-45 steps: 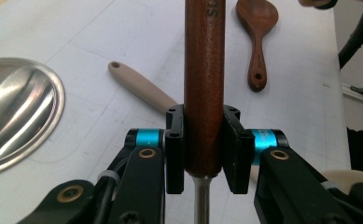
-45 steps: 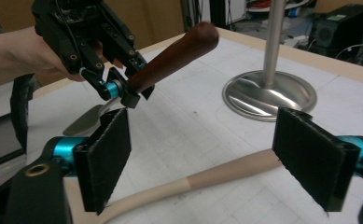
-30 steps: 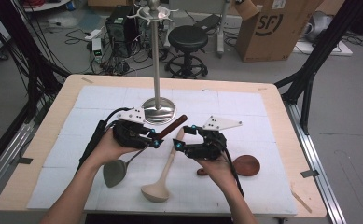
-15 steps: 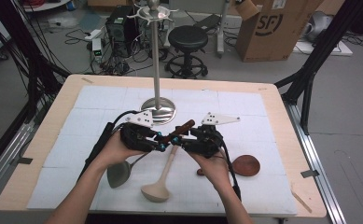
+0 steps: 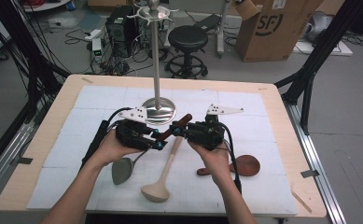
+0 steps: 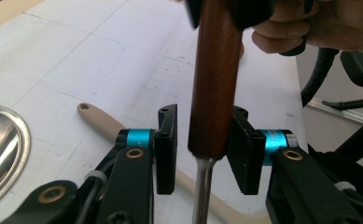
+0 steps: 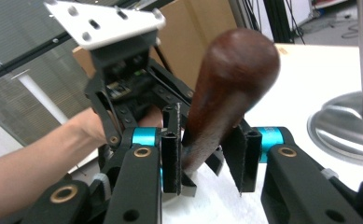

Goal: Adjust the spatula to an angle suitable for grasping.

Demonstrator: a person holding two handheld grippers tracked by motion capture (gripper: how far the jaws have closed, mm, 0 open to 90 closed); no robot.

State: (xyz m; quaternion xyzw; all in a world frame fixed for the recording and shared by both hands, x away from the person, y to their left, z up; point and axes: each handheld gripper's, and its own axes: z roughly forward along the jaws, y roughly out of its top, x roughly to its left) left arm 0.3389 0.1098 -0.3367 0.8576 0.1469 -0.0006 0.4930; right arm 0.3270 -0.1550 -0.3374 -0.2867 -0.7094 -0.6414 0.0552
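Note:
A utensil with a dark wooden handle, a metal shaft and a grey head is held at a slant over the mat. My right gripper is shut on the handle's upper part. My left gripper faces it from the left. Its jaws stand around the handle's lower end, just above the metal shaft. In the left gripper view a thin gap shows beside one jaw, so it is open. The right gripper view has both pads against the wood.
A steel hanging stand rises behind the grippers, with a round base and hooks at the top. A beige wooden spoon lies on the white mat in front. A red-brown spoon lies at the right.
The two grippers have come together. The right gripper has slid in from the right and shut on the handle. The left gripper's hold on it has loosened.

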